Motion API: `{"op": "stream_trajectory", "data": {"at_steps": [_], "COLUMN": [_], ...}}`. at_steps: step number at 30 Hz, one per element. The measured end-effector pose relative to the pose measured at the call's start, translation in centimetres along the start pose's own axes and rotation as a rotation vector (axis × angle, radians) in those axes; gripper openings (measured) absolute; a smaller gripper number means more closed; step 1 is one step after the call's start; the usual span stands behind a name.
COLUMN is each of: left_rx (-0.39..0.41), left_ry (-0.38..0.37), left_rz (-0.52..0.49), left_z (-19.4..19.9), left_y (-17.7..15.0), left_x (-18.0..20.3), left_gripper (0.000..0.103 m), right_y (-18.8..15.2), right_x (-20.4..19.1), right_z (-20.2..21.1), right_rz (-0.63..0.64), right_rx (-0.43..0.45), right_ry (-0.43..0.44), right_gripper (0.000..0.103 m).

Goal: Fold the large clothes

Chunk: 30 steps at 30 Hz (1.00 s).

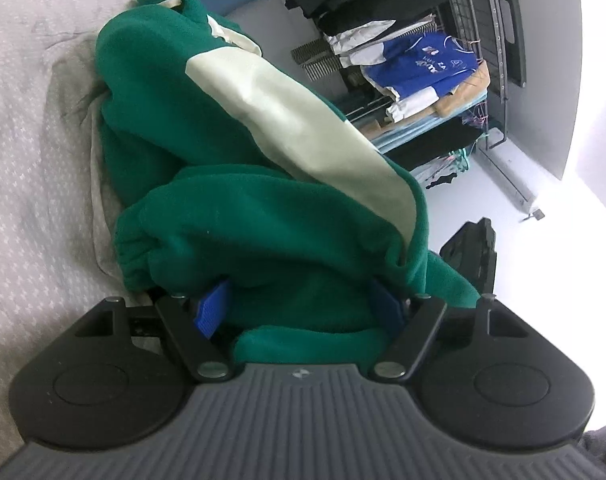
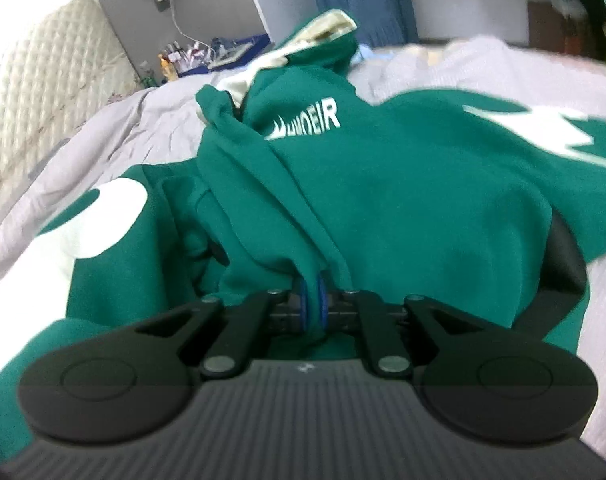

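Observation:
A large green hoodie (image 1: 243,220) with a cream panel lies bunched on the grey bedsheet (image 1: 23,160). In the left wrist view a thick roll of it lies over and between the fingers of my left gripper (image 1: 299,306). Those jaws stand wide, and the ribbed face of the left blue pad (image 1: 211,308) is bare. In the right wrist view the hoodie (image 2: 383,200) shows white lettering and large white prints. My right gripper (image 2: 313,304) has its blue pads close together, pinching a narrow fold of the green fabric.
A wire rack (image 1: 415,60) stacked with folded clothes stands beyond the bed's edge over a white floor. A quilted cream headboard (image 2: 43,80), a cluttered bedside surface (image 2: 199,52) and a blue curtain (image 2: 363,0) lie behind the bed.

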<state>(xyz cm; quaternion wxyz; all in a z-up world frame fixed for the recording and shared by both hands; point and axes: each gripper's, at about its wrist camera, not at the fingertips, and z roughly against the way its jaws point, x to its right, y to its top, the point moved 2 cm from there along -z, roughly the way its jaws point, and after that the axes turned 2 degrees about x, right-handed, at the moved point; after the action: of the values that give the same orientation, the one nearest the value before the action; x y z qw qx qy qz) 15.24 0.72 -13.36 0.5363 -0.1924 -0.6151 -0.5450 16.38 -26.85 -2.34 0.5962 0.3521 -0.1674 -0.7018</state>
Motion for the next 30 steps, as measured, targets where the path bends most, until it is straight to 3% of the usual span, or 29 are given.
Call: {"op": "stream_trajectory", "data": {"at_steps": [2, 4, 7, 10, 12, 13, 14, 16, 23, 30], "left_rx": [-0.016, -0.050, -0.104, -0.115, -0.107, -0.099, -0.088, -0.067, 0.053, 0.130], "left_ry": [0.005, 0.027, 0.067, 0.085, 0.091, 0.097, 0.103, 0.119, 0.203, 0.473], "left_rz": [-0.004, -0.034, -0.112, -0.137, -0.134, -0.133, -0.130, -0.120, -0.098, -0.177], "left_z": [-0.1, -0.6, -1.9, -2.4, -2.6, -2.6, -2.6, -1.9, 1.3, 4.3], "left_y": [-0.6, -1.3, -2.2, -2.6, -2.4, -2.3, -2.2, -1.8, 0.4, 1.4], "left_x": [0.2, 0.6, 1.3, 1.7, 1.6, 1.5, 1.5, 1.4, 1.3, 1.5], "left_gripper": [0.078, 0.078, 0.078, 0.078, 0.078, 0.078, 0.078, 0.079, 0.079, 0.080], "right_y": [0.0, 0.2, 0.2, -0.6, -1.0, -1.0, -1.0, -1.0, -0.7, -0.4], "right_x": [0.3, 0.3, -0.3, -1.0, -1.1, -1.0, -1.1, -1.0, 0.1, 0.6], "right_z": [-0.2, -0.1, -0.5, -1.9, -2.4, -2.5, -2.5, -2.4, -1.9, -2.0], "right_rz": [-0.050, -0.097, -0.113, -0.066, -0.068, -0.074, -0.069, -0.054, -0.084, -0.094], "right_rx": [-0.012, -0.009, -0.032, -0.096, -0.105, -0.105, -0.105, -0.092, -0.056, -0.045], "right_ry": [0.026, 0.077, 0.124, 0.121, 0.124, 0.121, 0.109, 0.059, 0.037, 0.028], "right_gripper": [0.045, 0.056, 0.066, 0.066, 0.064, 0.057, 0.034, 0.014, 0.010, 0.010]}}
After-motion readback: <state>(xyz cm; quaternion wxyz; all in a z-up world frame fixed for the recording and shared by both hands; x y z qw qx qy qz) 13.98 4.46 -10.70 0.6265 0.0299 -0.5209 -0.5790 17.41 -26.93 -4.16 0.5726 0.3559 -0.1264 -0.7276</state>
